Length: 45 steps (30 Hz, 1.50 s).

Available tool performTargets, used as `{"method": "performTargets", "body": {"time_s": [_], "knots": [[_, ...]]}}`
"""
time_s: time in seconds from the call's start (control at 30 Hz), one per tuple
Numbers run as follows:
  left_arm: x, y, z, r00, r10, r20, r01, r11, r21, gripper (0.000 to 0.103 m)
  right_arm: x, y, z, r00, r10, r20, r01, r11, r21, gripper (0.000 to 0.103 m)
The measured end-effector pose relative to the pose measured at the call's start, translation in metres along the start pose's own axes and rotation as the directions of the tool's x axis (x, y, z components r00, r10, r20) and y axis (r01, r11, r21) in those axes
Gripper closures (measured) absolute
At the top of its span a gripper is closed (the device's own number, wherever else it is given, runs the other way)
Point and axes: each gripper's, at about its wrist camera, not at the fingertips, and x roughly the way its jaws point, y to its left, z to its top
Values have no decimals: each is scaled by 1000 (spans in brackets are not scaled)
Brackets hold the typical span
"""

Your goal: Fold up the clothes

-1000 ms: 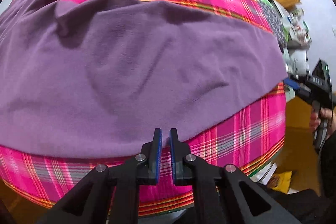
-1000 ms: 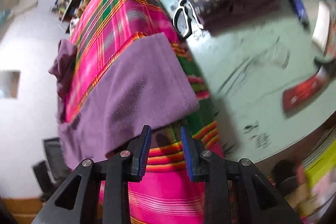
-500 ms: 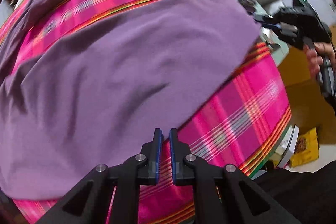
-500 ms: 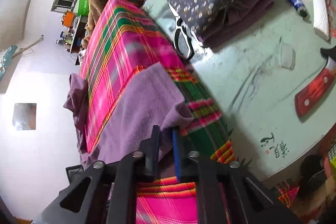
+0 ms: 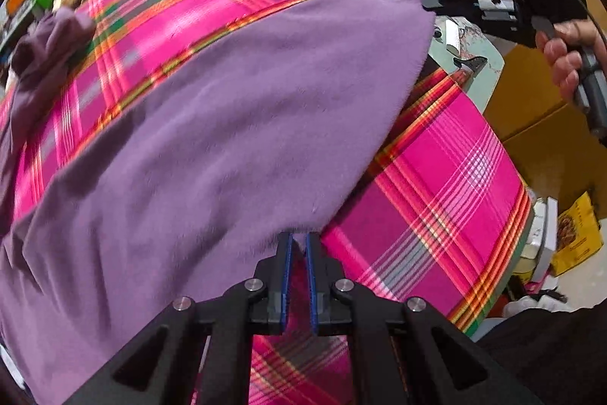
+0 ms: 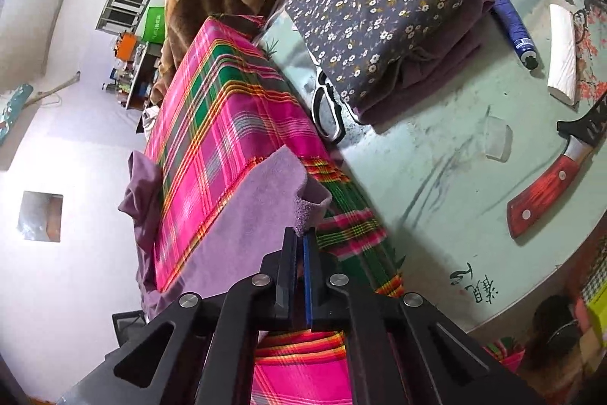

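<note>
Closing over the last second, the right hand-held gripper (image 6: 299,238) now pinches the purple garment's (image 6: 258,211) lifted corner just ahead of it; beyond lies pink plaid cloth (image 6: 227,124). Left hand-held gripper (image 5: 297,243) hangs nearly closed, gripping nothing, at the garment's near edge

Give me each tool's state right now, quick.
Left tool: nearly closed, narrow gap; whether it grips the soft purple fleece garment cannot be told.
Right tool: just closed, pinching that garment's corner.
</note>
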Motion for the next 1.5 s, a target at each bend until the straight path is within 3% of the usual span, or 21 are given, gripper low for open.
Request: {"method": "performTargets", "body": {"time_s": [0.17,0.63,0.93,1.13,1.23,1.4,1.5], "knots": [[2,-6,8,999,28,17,-28,999,27,101,-5,8,3,999,31,9,-31,1000,1,100],[-36,1,10,994,-96,60,97,995,-17,102,-34,15,5,996,74,46,-73,997,-3,100],[-17,-3,-6,984,-176,-27,175,984,-28,103,-25,-40,-28,998,-53,-15,54,996,77,100],[-17,-3,-7,975,-217,-42,216,976,-12,102,-32,-54,-42,997,-69,-23,70,994,89,100],[-14,1,-8,974,-221,-57,220,975,-29,102,-29,-62,-47,995,-81,-52,86,991,102,94],[-36,5,-8,969,-249,-13,248,968,-47,102,-30,-63,-38,994,-105,-36,108,989,99,64],[-44,17,-15,975,-221,7,220,970,-102,102,-29,-51,-26,995,-96,-15,96,994,52,62]]}}
